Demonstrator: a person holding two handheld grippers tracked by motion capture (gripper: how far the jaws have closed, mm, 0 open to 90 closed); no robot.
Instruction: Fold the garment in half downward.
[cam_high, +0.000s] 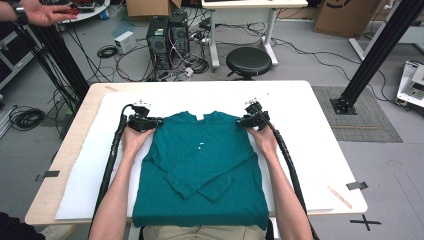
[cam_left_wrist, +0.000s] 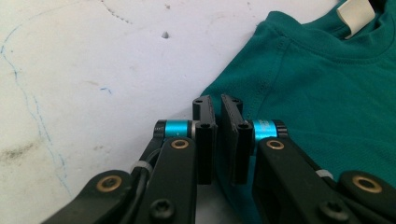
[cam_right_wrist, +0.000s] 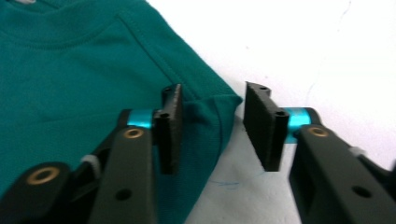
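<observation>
1. Shirt (cam_high: 200, 165): plain teal green, cream neck label (cam_left_wrist: 356, 14), small white specks on the chest.
2. Desk (cam_high: 320, 130) covering: white, with faint blue pen marks.
3. Tongs: left tongs (cam_left_wrist: 218, 109) and right tongs (cam_right_wrist: 212, 100) black, with bright blue collars and brass-coloured pivots.
4. Stool (cam_high: 248, 61): black.

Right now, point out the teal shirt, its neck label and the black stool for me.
teal shirt (cam_high: 200, 165), high view, middle of its body.
neck label (cam_left_wrist: 356, 15), left gripper view, middle of the cream tag inside the collar.
black stool (cam_high: 248, 60), high view, centre of its round seat.
</observation>
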